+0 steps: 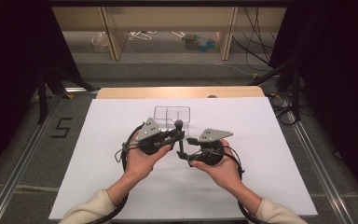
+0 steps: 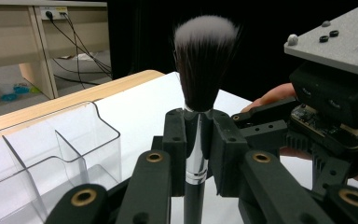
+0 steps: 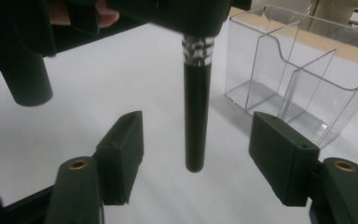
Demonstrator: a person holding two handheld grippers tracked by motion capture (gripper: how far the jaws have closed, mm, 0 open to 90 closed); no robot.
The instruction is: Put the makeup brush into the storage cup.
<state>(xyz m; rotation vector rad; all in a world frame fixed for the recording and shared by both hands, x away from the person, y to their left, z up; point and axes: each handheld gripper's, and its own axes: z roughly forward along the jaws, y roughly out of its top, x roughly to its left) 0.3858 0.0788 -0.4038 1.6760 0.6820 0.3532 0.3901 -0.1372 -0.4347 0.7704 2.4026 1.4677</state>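
A makeup brush [image 2: 204, 60] with a black handle, silver ferrule and dark, white-tipped bristles stands upright above the white sheet. My left gripper [image 2: 198, 140] is shut on its ferrule, just below the bristles. In the high view the brush [image 1: 179, 133] hangs between both hands at mid table, with my left gripper [image 1: 181, 136] on it. My right gripper [image 3: 196, 156] is open, its pads standing apart on either side of the brush handle [image 3: 196, 112] near its lower end, touching nothing. The right gripper [image 1: 186, 156] sits just below and right of the left.
A clear plastic organizer [image 1: 172, 113] with several compartments stands right behind the brush; its walls [image 3: 298, 70] are close to the right jaw. The white sheet [image 1: 121, 177] covers the wooden table [image 1: 177, 92]. Shelving and cables lie beyond on the floor.
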